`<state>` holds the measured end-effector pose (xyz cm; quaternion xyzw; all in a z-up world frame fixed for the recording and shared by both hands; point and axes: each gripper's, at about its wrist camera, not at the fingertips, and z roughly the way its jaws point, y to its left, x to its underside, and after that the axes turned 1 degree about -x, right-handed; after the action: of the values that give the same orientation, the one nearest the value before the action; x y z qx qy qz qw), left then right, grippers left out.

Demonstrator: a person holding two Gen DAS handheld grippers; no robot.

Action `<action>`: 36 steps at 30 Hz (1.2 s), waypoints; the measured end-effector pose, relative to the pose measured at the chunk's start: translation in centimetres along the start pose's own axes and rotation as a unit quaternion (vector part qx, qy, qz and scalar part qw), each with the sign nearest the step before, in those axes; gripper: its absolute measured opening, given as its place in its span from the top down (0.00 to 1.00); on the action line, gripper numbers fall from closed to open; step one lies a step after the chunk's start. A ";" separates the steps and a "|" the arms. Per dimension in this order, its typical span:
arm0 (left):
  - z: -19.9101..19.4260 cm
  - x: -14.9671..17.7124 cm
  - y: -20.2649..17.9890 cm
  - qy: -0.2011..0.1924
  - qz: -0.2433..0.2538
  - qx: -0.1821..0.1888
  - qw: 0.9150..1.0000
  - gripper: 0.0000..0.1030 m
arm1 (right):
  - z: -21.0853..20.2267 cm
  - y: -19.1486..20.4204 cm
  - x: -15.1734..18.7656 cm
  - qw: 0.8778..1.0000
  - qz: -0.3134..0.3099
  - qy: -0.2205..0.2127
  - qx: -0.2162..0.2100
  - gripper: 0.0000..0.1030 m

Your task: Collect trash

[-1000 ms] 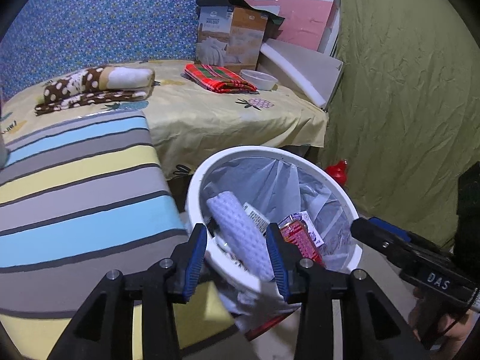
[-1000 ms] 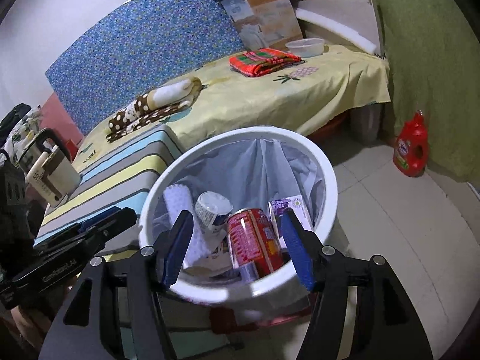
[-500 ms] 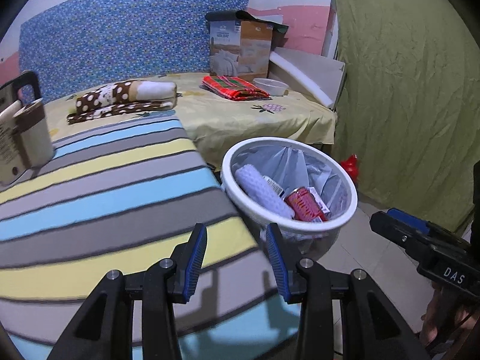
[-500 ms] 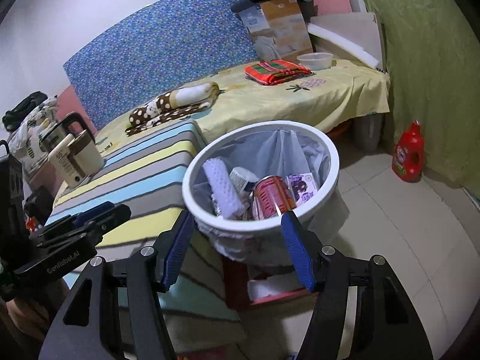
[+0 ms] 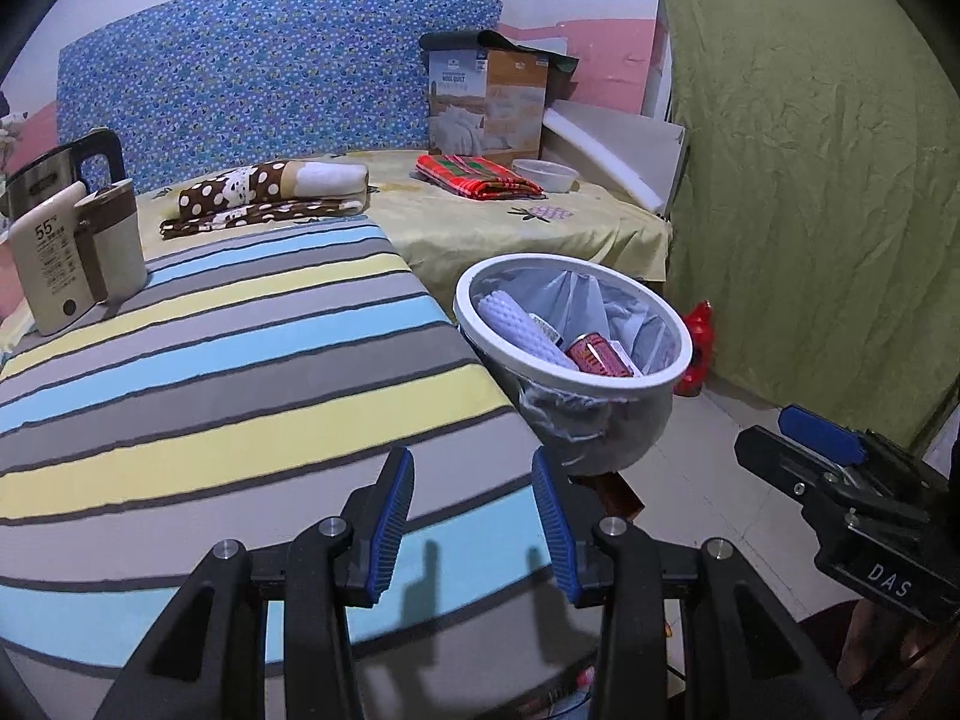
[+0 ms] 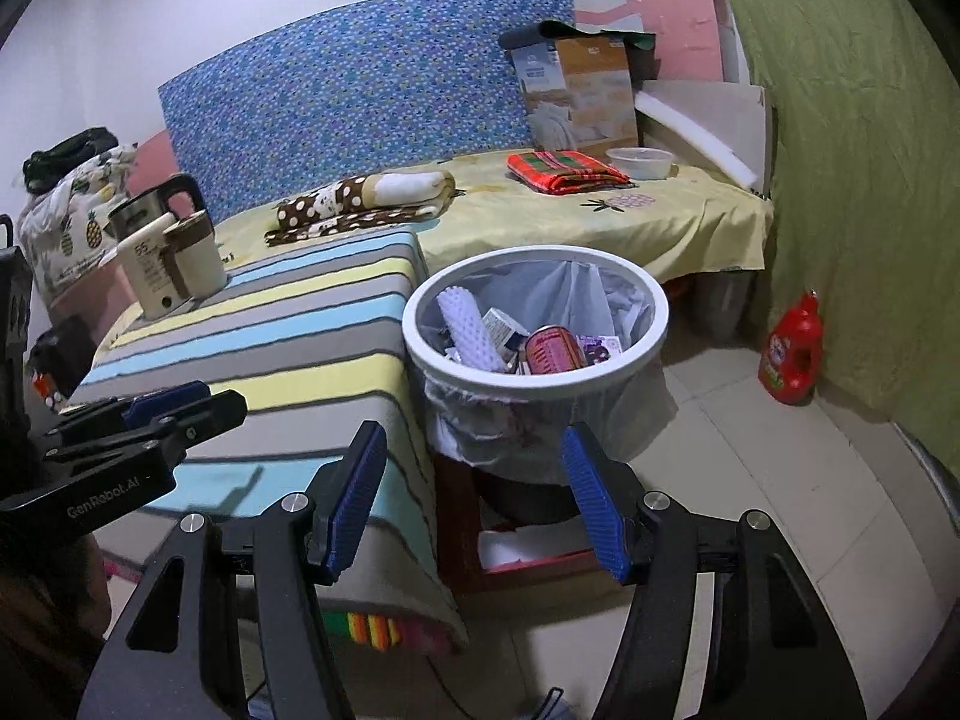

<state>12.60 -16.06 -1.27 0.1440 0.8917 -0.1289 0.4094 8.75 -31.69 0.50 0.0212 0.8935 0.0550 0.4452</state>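
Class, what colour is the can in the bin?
Red can, seen best from the right wrist.

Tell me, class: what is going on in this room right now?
A person holds a two-finger gripper in each hand. The left gripper and right gripper are both open and empty. The white bin beside the striped table already holds trash: a red can, a white foam roll and small packets.
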 end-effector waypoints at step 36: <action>0.1 0.8 -0.6 -0.004 0.011 -0.009 1.000 0.60 | 0.0 0.8 1.0 1.000 -0.005 0.007 -0.006 0.39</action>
<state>11.92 -16.48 -1.88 0.1494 0.8895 -0.1170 0.4156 8.13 -30.77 -0.20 0.0139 0.8962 0.0580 0.4397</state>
